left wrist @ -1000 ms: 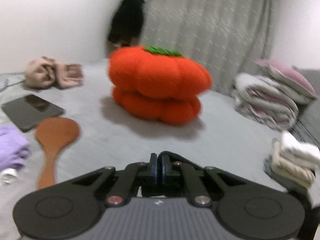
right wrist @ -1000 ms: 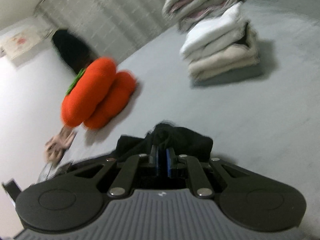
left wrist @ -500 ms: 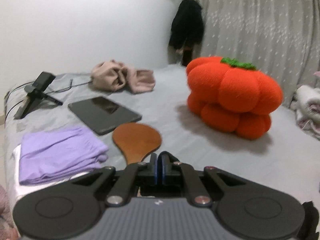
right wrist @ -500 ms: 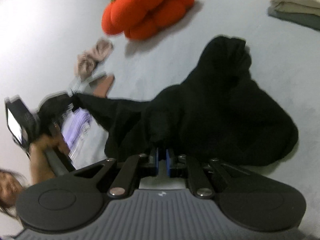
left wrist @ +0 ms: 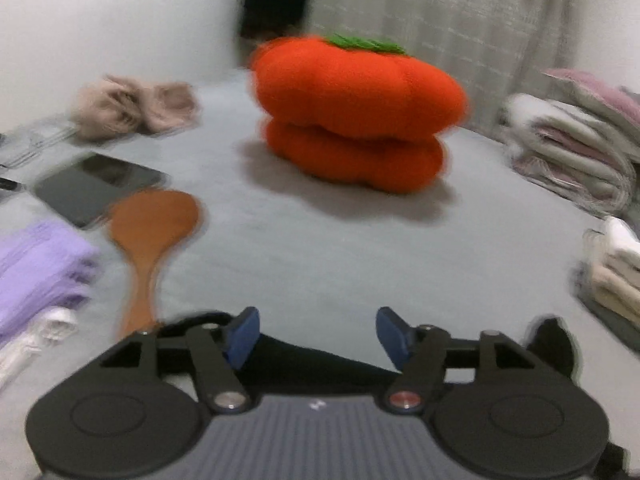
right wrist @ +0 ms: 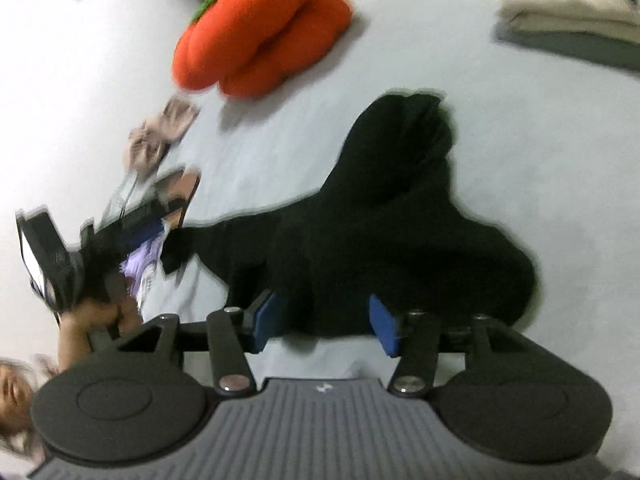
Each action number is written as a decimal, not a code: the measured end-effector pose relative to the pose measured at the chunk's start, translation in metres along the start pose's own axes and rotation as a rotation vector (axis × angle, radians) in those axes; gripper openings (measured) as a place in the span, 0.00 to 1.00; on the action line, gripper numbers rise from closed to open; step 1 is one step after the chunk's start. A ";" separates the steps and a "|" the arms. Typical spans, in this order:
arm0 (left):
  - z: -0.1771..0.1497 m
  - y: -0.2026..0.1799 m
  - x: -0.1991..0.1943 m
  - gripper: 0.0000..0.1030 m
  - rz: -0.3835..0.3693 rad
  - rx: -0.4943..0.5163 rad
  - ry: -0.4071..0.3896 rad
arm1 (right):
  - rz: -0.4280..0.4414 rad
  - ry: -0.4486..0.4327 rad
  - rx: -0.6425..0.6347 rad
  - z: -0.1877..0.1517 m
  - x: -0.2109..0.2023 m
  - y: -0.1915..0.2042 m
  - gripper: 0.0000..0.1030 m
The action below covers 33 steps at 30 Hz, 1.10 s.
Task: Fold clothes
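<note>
The black garment (right wrist: 400, 232) lies crumpled on the grey bed (right wrist: 540, 140), bunched into a mound that runs away from me toward the orange pumpkin cushion (right wrist: 256, 28), with one thin strip stretched sideways toward my left tool (right wrist: 120, 236). Its near hem sits right between the pads of my right tool (right wrist: 324, 322), so I judge the right hand is the nearer one for the next pinch; the long strip runs across, from one tool to the other.

Both tools have just been opening. The right one stands with jaws apart, cloth between them but not pinched. From the left wrist camera, my left tool (left wrist: 318, 334) is also spread, a dark edge of the garment lying just under it, not clamped.

Half a second ago both were shut on the fabric; now it is let go and rests on the bed. A folded stack (right wrist: 572, 4) waits well apart.
</note>
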<state>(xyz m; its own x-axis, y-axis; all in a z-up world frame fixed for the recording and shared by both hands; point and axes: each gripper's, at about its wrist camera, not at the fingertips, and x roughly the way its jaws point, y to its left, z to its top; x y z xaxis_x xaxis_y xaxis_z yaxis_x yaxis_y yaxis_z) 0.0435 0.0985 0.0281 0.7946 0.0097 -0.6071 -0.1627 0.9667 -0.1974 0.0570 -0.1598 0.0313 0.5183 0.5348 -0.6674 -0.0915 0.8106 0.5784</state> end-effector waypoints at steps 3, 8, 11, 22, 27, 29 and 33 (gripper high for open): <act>-0.004 -0.016 0.014 0.66 -0.140 0.004 0.067 | -0.043 -0.079 0.086 0.005 -0.008 -0.016 0.54; -0.023 -0.049 0.031 0.66 -0.288 0.053 0.119 | -0.165 -0.133 0.189 0.005 -0.005 -0.037 0.54; -0.039 -0.061 0.042 0.64 -0.377 0.044 0.181 | -0.211 -0.122 0.197 0.005 0.005 -0.041 0.54; -0.033 -0.035 0.026 0.03 -0.404 -0.196 0.136 | -0.267 -0.156 0.113 -0.001 0.008 -0.034 0.07; -0.020 -0.009 0.000 0.03 -0.296 -0.179 0.108 | -0.277 -0.232 0.109 0.003 -0.015 -0.038 0.06; -0.020 0.002 -0.005 0.03 -0.284 -0.161 0.145 | -0.269 -0.235 0.103 0.003 -0.021 -0.038 0.06; -0.025 0.012 0.004 0.03 -0.291 -0.079 0.297 | -0.254 -0.189 0.058 0.004 -0.022 -0.032 0.06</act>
<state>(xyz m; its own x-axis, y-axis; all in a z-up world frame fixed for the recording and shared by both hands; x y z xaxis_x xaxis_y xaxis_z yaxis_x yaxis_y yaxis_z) 0.0304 0.1037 0.0035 0.6130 -0.3458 -0.7104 -0.0101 0.8956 -0.4447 0.0517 -0.1986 0.0290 0.6679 0.2588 -0.6978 0.1068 0.8946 0.4339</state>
